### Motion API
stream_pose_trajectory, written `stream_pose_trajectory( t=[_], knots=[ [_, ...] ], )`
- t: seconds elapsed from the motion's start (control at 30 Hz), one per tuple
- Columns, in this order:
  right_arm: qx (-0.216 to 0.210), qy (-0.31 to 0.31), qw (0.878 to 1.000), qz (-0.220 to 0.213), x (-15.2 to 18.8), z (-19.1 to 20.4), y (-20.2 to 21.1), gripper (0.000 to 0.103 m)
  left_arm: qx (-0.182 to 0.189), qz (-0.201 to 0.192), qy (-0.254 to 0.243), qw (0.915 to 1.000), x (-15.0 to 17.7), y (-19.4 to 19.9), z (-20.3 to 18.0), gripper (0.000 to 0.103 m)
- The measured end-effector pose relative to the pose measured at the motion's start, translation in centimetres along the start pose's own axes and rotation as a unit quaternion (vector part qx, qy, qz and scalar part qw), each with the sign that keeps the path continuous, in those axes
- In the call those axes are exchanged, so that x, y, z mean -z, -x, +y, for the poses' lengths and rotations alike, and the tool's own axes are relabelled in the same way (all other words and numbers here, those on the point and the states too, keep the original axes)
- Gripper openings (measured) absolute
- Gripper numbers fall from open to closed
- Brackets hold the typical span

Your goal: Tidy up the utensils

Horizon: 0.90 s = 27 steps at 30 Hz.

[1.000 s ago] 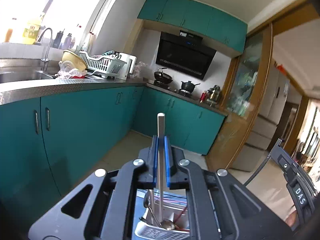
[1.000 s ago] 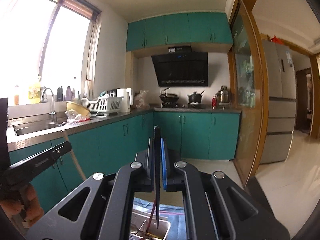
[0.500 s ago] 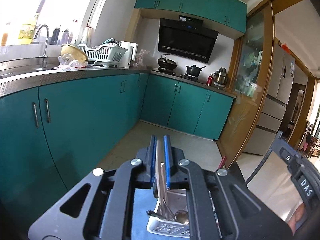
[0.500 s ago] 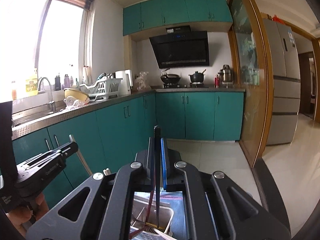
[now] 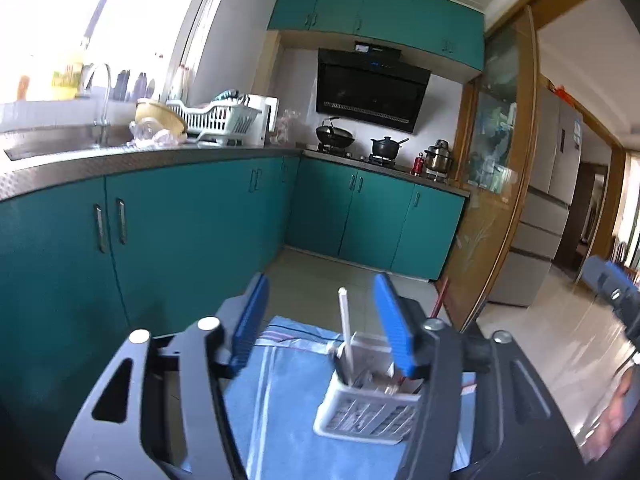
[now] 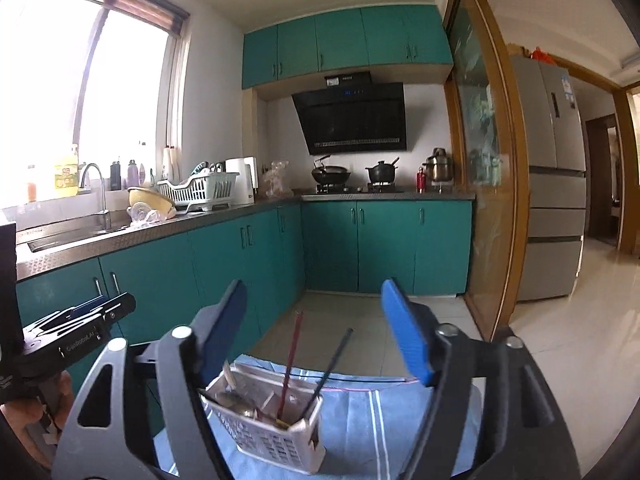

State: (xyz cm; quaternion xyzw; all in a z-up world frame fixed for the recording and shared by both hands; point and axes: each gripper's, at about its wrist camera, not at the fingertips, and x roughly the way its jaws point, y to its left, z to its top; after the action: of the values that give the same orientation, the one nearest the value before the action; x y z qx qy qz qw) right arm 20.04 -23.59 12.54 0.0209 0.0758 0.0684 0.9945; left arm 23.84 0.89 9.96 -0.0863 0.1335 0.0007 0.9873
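A white slotted utensil holder [image 5: 366, 412] stands on a blue cloth [image 5: 280, 400]; it also shows in the right wrist view [image 6: 268, 428]. A white chopstick [image 5: 345, 332] stands upright in it. My left gripper [image 5: 320, 320] is open and empty above the holder. In the right wrist view a red chopstick [image 6: 291, 360] and a black chopstick [image 6: 330, 366] lean in the holder's right compartment. My right gripper [image 6: 312, 328] is open and empty above them. The left gripper's body [image 6: 76, 328] shows at the left edge.
Teal cabinets [image 6: 224, 256] run along the left and far walls under a steel counter with a sink [image 6: 72, 236], a dish rack [image 6: 200, 190] and a stove with pots [image 6: 352, 176]. A fridge [image 6: 552, 176] stands at the right. Tiled floor lies beyond the cloth.
Both grippers have opened. The left let go of the white chopstick and the right let go of the black chopstick; both now stand in the holder.
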Motion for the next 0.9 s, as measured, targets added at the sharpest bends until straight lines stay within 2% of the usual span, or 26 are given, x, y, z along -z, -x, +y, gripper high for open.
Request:
stream_pose_trajectory(
  t=[0.13, 0.2, 0.3, 0.47, 0.63, 0.9],
  knots=[
    [0.016, 0.017, 0.999, 0.023, 2.8, -0.2, 3.5, 0.092, -0.011, -0.004, -0.034, 0.9994, 2.9, 2.9, -0.2, 0.074],
    [0.023, 0.023, 0.999, 0.042, 4.8, -0.1, 4.8, 0.098, -0.013, 0.006, -0.039, 0.9991, 4.7, 4.3, -0.3, 0.076],
    [0.042, 0.02, 0.996, 0.076, 7.9, 0.1, 6.6, 0.1, 0.013, 0.034, -0.029, 0.9989, 7.1, 6.3, 0.1, 0.081],
    [0.06, 0.013, 0.992, 0.114, 12.4, 0.9, 10.3, 0.1, 0.013, 0.059, -0.022, 0.9979, 10.1, 9.4, 0.5, 0.085],
    [0.085, 0.003, 0.989, 0.123, 14.9, 2.0, 13.6, 0.1, -0.005, 0.046, -0.05, 0.9976, 12.5, 14.1, 0.5, 0.089],
    [0.087, -0.001, 0.988, 0.129, 16.5, 3.1, 17.6, 0.1, -0.008, 0.044, -0.077, 0.996, 15.2, 19.7, 0.5, 0.096]
  ],
)
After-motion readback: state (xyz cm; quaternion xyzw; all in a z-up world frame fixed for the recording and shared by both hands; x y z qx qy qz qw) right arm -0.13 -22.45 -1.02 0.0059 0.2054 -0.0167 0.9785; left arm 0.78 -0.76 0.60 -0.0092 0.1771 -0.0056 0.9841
